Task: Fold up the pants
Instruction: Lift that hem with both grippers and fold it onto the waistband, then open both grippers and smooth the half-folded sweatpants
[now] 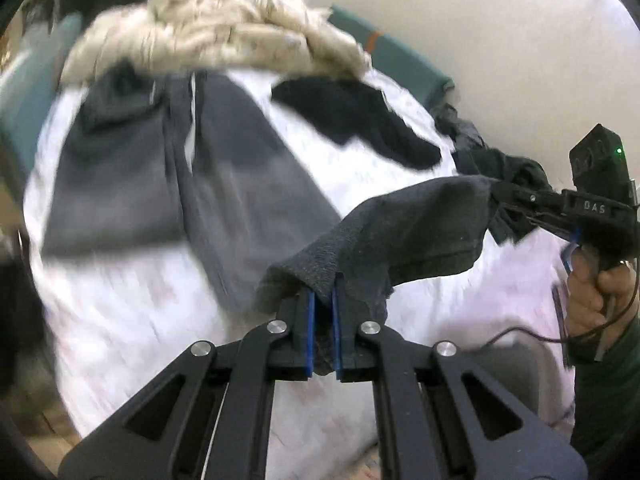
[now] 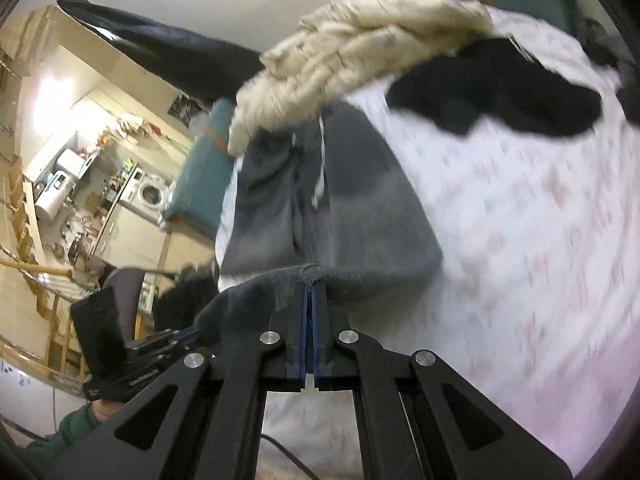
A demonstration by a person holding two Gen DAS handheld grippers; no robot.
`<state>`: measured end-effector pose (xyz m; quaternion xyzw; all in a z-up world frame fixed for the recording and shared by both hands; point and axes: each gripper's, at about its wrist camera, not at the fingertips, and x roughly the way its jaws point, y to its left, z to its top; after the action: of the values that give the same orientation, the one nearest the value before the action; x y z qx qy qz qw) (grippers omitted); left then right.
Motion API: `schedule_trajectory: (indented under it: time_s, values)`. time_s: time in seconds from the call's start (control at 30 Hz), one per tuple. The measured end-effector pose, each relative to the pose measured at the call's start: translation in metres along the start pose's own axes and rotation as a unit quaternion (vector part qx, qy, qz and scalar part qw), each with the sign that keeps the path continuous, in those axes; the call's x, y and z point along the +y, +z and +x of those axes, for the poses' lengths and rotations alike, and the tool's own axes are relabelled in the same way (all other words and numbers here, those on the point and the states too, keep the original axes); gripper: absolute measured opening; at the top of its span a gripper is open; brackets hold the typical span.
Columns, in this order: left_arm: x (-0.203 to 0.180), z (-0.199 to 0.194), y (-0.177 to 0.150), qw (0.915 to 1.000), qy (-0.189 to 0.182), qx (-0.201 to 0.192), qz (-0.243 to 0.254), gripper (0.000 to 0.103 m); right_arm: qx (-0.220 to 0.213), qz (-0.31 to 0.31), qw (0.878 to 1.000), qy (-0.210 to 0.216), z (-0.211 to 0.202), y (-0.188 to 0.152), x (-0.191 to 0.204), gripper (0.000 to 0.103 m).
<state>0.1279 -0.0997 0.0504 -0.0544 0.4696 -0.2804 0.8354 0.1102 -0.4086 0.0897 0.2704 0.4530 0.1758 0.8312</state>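
Dark grey sweatpants [image 1: 240,168] with a white drawstring lie on a white flowered bedsheet [image 1: 132,320], their waist toward a beige blanket. The leg end is lifted off the bed. My left gripper [image 1: 324,296] is shut on that end, with grey cloth pinched between its blue pads [image 1: 311,312]. My right gripper [image 1: 496,194] holds the same raised edge further right, a hand [image 1: 592,292] on its grip. In the right wrist view the right gripper [image 2: 310,290] is shut on the pants [image 2: 360,208], and the left gripper [image 2: 188,334] grips the edge at lower left.
A fluffy beige blanket [image 1: 216,32] lies bunched across the far end of the bed. A black garment [image 1: 360,120] lies to the right of the pants, more dark clothing [image 1: 472,136] beyond it. A teal bed frame [image 1: 404,56] borders the mattress. A kitchen with a washing machine [image 2: 150,194] lies beyond.
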Motion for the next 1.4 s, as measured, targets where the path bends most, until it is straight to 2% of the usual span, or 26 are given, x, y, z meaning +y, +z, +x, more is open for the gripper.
schedule_trajectory:
  time_s: [0.07, 0.27, 0.4, 0.53, 0.63, 0.73, 0.87, 0.93, 1.03, 1.1, 1.13, 1.17, 1.2, 1.23, 1.27, 1.33, 1.4]
  values:
    - [0.011, 0.008, 0.046, 0.9998, 0.016, -0.011, 0.007, 0.005, -0.016, -0.005, 1.000, 0.003, 0.014, 0.038, 0.002, 0.000]
    - [0.039, 0.046, 0.128, 0.9966, 0.072, -0.006, 0.040, 0.005, -0.032, -0.038, 0.999, -0.020, 0.077, 0.135, 0.004, 0.000]
    - [0.059, 0.073, 0.177, 0.9914, 0.111, -0.017, 0.068, 0.005, -0.036, -0.059, 0.997, -0.035, 0.116, 0.183, 0.003, 0.000]
    - [0.093, 0.117, 0.220, 0.9839, 0.155, -0.005, 0.089, 0.005, -0.023, -0.081, 0.995, -0.060, 0.163, 0.221, 0.002, 0.000]
    - [0.117, 0.148, 0.245, 0.9808, 0.173, 0.001, 0.090, 0.005, -0.005, -0.097, 0.992, -0.084, 0.211, 0.247, -0.003, 0.000]
    - [0.144, 0.192, 0.262, 0.9738, 0.200, 0.015, 0.107, 0.005, 0.029, -0.081, 0.990, -0.111, 0.257, 0.264, -0.022, 0.000]
    - [0.170, 0.236, 0.279, 0.9713, 0.215, 0.031, 0.096, 0.005, 0.056, -0.070, 0.986, -0.143, 0.321, 0.278, -0.048, 0.000]
    - [0.170, 0.247, 0.290, 0.9705, 0.215, 0.021, 0.106, 0.005, 0.050, -0.066, 0.986, -0.147, 0.339, 0.286, -0.054, 0.000]
    - [0.168, 0.261, 0.306, 0.9665, 0.224, 0.003, 0.126, 0.006, 0.013, -0.050, 0.989, -0.141, 0.349, 0.308, -0.058, 0.000]
    - [0.169, 0.275, 0.312, 0.9627, 0.230, 0.011, 0.142, 0.009, -0.005, -0.033, 0.988, -0.149, 0.356, 0.323, -0.062, 0.001]
    - [0.175, 0.281, 0.315, 0.9659, 0.223, 0.026, 0.128, 0.012, -0.006, -0.019, 0.988, -0.151, 0.363, 0.332, -0.067, 0.006]
    - [0.187, 0.289, 0.320, 0.9744, 0.197, 0.060, 0.090, 0.028, -0.002, 0.015, 0.990, -0.143, 0.371, 0.341, -0.078, 0.012]
    - [0.197, 0.294, 0.324, 0.9785, 0.180, 0.079, 0.062, 0.039, 0.008, 0.044, 0.990, -0.135, 0.379, 0.347, -0.088, 0.021]
    - [0.210, 0.298, 0.325, 0.9802, 0.171, 0.097, 0.021, 0.057, 0.024, 0.064, 0.989, -0.129, 0.387, 0.350, -0.095, 0.055]
    - [0.220, 0.298, 0.325, 0.9768, 0.191, 0.097, 0.000, 0.069, 0.041, 0.084, 0.987, -0.129, 0.394, 0.352, -0.104, 0.066]
    - [0.226, 0.291, 0.322, 0.9755, 0.209, 0.068, -0.001, 0.073, 0.026, 0.067, 0.987, -0.143, 0.393, 0.350, -0.103, 0.066]
    - [0.234, 0.287, 0.319, 0.9740, 0.219, 0.059, -0.002, 0.074, 0.024, 0.019, 0.988, -0.154, 0.392, 0.342, -0.097, 0.066]
